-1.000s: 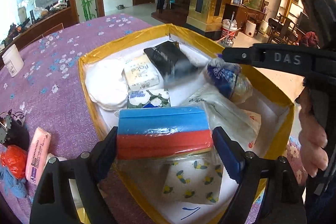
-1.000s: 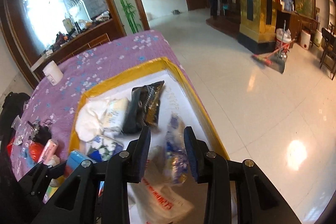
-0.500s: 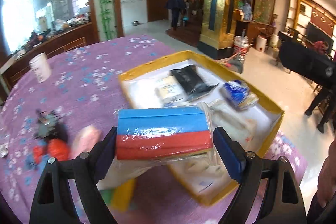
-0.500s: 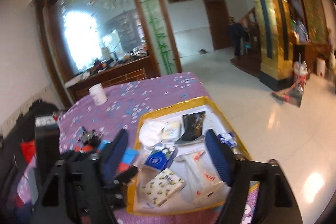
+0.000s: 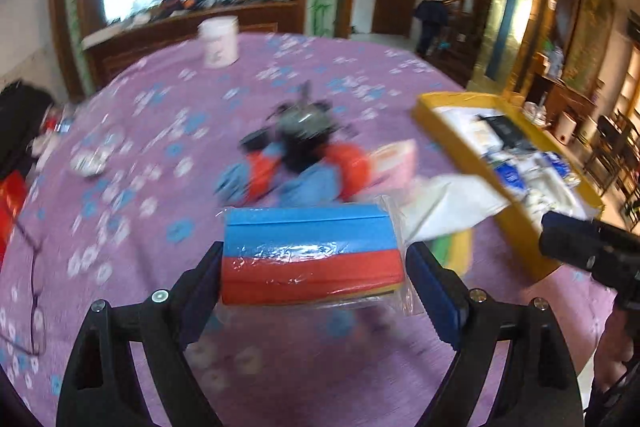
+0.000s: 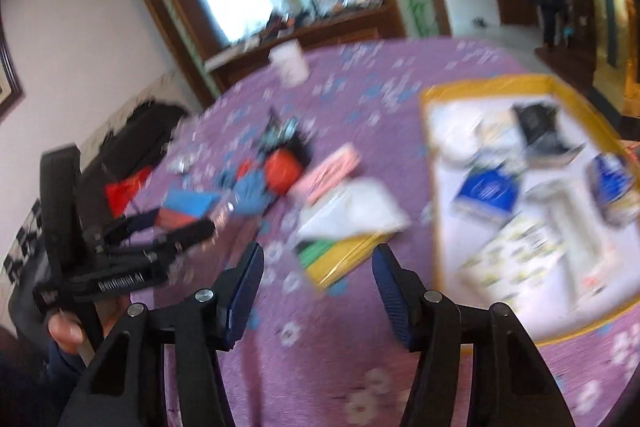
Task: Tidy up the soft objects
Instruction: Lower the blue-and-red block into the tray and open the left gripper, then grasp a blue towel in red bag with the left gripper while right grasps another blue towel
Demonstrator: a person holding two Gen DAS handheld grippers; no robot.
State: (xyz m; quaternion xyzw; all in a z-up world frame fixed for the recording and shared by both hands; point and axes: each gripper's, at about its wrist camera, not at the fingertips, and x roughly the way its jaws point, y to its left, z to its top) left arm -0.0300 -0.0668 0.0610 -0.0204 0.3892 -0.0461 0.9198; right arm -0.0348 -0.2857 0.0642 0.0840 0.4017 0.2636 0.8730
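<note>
My left gripper (image 5: 314, 267) is shut on a plastic-wrapped sponge pack (image 5: 312, 251), blue on top and red below, held above the purple flowered tablecloth. Beyond it lies a blurred heap of orange, blue and black soft things (image 5: 300, 163), a pink packet (image 5: 396, 159) and a white bag (image 5: 448, 203). The yellow-rimmed tray (image 5: 516, 227) with several packets lies to the right. My right gripper (image 6: 318, 279) hangs over the cloth, its jaws closing with nothing between them; just beyond them is a yellow-green pack (image 6: 340, 259) under the white bag (image 6: 352, 211). The tray (image 6: 430, 147) is on its right.
A white cup (image 5: 218, 43) stands at the table's far side. Glasses (image 5: 32, 267) lie near the left edge. A black bag (image 6: 132, 131) sits off the table's left. A person's hand (image 6: 66, 331) holds the left gripper. Another person stands far off by the stairs.
My left gripper has carried the sponge pack from above the tray leftward to over the tablecloth. My right gripper drew back from the tray, opened wider and swung left.
</note>
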